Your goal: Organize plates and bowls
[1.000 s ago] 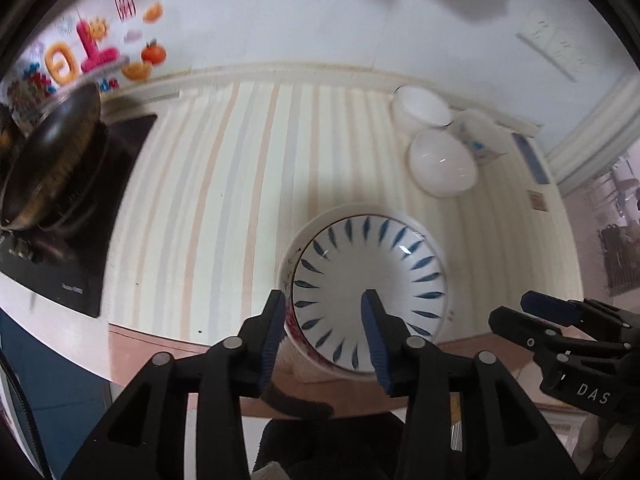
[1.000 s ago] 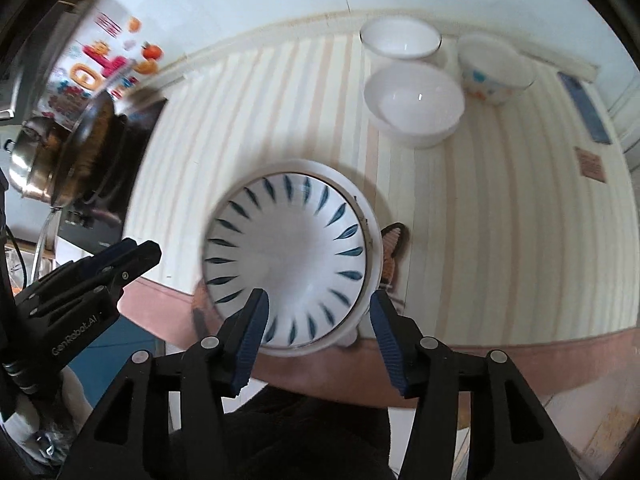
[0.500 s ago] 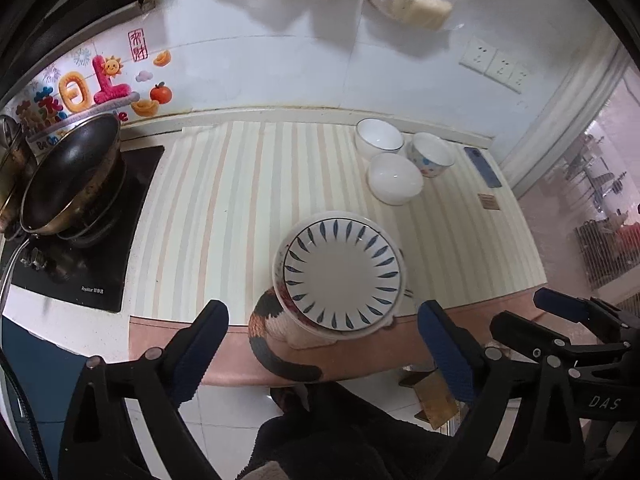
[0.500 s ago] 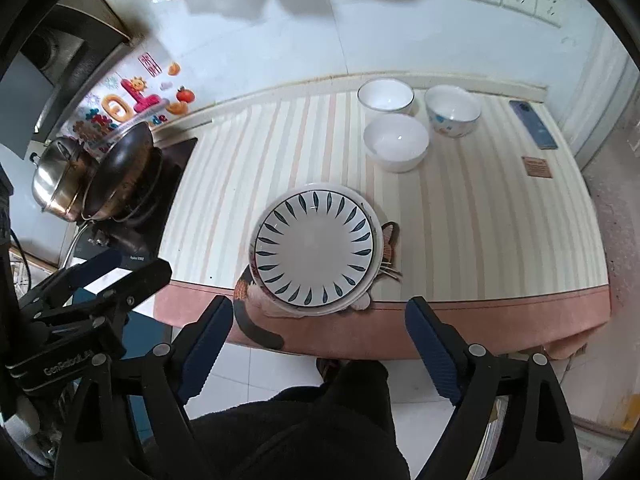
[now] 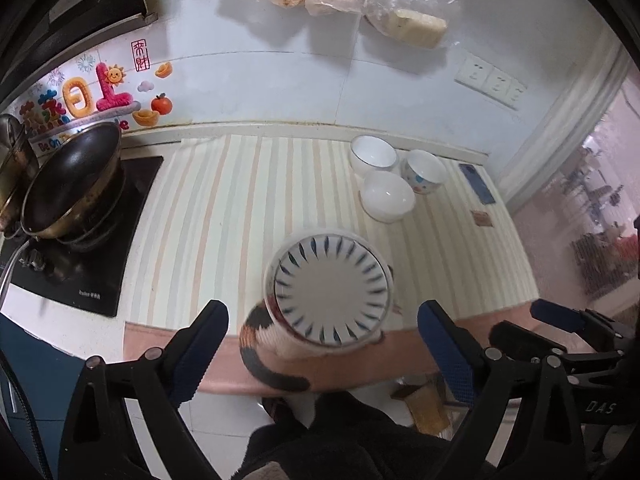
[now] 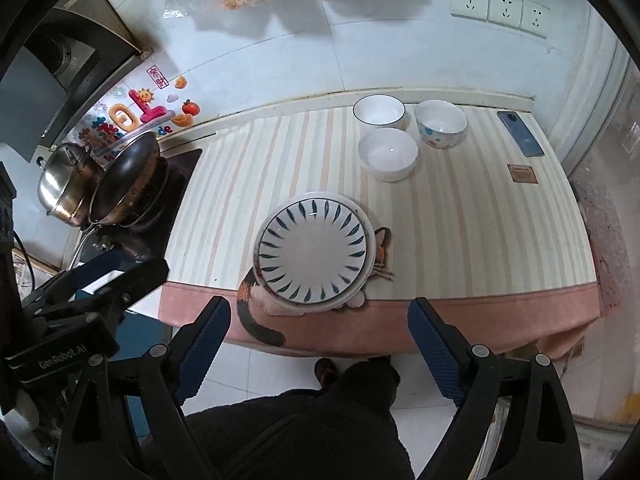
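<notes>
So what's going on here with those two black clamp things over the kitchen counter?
A person is tidying dishes with a handheld gripper in each hand. The blue-patterned plate sits on a plain plate at the front edge of the striped counter, with nothing gripping it. The left gripper and the right gripper both hover above it, their jaws having just opened wide, with nothing between them. Three bowls wait, not yet stacked, near the wall.

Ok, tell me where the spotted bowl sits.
In the right wrist view the spotted bowl stands at the back right of the striped counter, beside two white bowls and left of the blue phone.
</notes>
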`<state>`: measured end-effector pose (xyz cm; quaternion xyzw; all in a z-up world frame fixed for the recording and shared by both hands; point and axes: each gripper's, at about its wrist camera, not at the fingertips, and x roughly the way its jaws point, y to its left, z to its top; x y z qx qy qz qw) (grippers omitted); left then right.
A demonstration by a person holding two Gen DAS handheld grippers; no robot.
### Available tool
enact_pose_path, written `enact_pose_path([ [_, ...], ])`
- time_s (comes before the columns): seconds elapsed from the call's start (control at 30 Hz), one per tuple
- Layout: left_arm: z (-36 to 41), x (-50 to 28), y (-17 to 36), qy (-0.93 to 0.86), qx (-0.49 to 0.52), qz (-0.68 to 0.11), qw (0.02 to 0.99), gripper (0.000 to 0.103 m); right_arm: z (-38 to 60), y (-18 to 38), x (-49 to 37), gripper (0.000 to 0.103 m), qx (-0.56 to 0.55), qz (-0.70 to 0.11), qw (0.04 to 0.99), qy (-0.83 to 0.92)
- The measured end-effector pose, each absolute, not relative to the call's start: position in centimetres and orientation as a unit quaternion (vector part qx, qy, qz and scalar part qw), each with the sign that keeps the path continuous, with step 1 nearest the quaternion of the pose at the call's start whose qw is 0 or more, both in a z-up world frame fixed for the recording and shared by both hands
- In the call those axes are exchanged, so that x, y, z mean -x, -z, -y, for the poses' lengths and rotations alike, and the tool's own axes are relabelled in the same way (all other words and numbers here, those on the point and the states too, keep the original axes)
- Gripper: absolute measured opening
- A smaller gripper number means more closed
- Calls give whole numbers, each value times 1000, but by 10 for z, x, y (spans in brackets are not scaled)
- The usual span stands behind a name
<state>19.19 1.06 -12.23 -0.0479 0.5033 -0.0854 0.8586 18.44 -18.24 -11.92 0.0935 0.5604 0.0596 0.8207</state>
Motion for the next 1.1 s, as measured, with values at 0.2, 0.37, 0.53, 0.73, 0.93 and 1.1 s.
enact_pose_path([
  [0.2,13,-258,144,52,45,-491,869,97,228,152,-250,94,-117,-565,814,-64],
  [0.37,47,-335,185,52,52,-514,855,97,282,192,-325,94,-156,-571,802,-72],
  [0.53,73,-402,233,66,71,-557,825,97,325,252,-402,94,-166,-601,778,-74],
  [0.73,101,-456,293,82,62,-606,789,73,357,324,-464,94,-198,-632,745,-75],
  [0.93,118,-482,338,99,80,-644,754,49,363,374,-493,84,-226,-649,722,-84],
  [1.1,126,-490,359,109,96,-660,738,26,357,409,-502,39,-247,-661,702,-100],
])
